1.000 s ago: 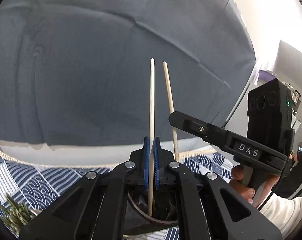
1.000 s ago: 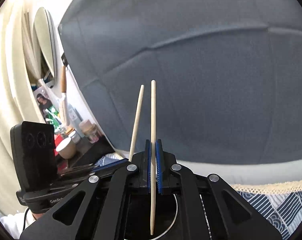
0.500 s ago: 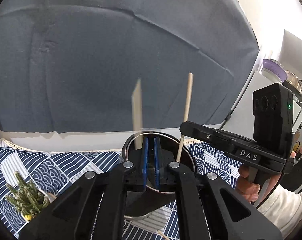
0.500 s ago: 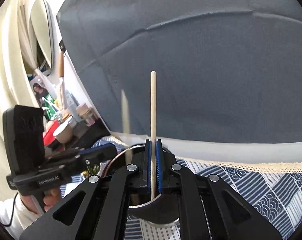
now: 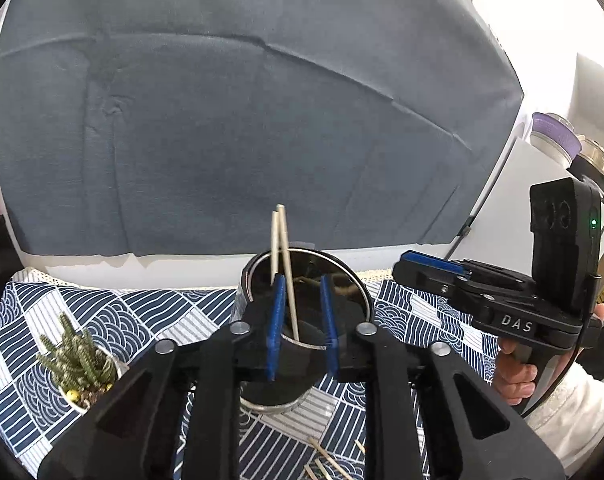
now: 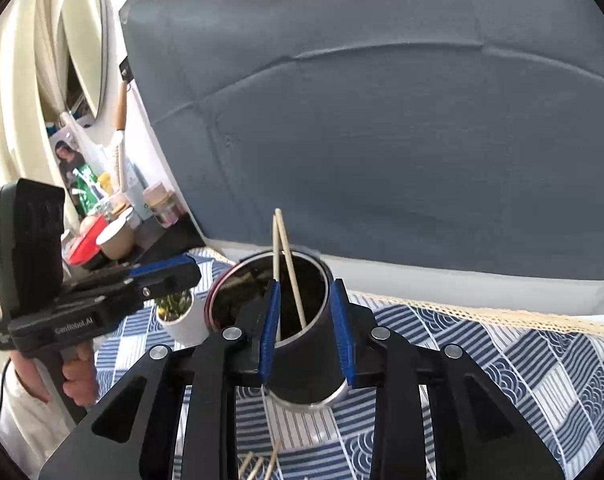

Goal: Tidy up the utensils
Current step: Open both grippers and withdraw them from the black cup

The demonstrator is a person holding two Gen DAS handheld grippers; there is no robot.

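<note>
Two wooden chopsticks (image 5: 282,248) stand in a dark metal cup (image 5: 345,276) on the patterned cloth, leaning together at their tops; they also show in the right wrist view (image 6: 282,248) in the same cup (image 6: 317,360). My left gripper (image 5: 302,320) is open and empty, just in front of the cup. My right gripper (image 6: 305,328) is open and empty, its jaws either side of the cup. Each gripper shows in the other's view: the right one (image 5: 433,264), the left one (image 6: 170,272).
A small potted succulent (image 5: 78,364) stands left of the cup, also in the right wrist view (image 6: 178,312). Several loose wooden sticks (image 5: 325,464) lie on the blue-and-white cloth (image 6: 501,360) near me. A grey cushion (image 5: 262,120) rises behind. Jars and bottles (image 6: 114,216) crowd a shelf at left.
Both grippers held a chopstick upright over the cup. Both have opened and let go; the chopsticks now stand in the cup and the grippers have pulled back.
</note>
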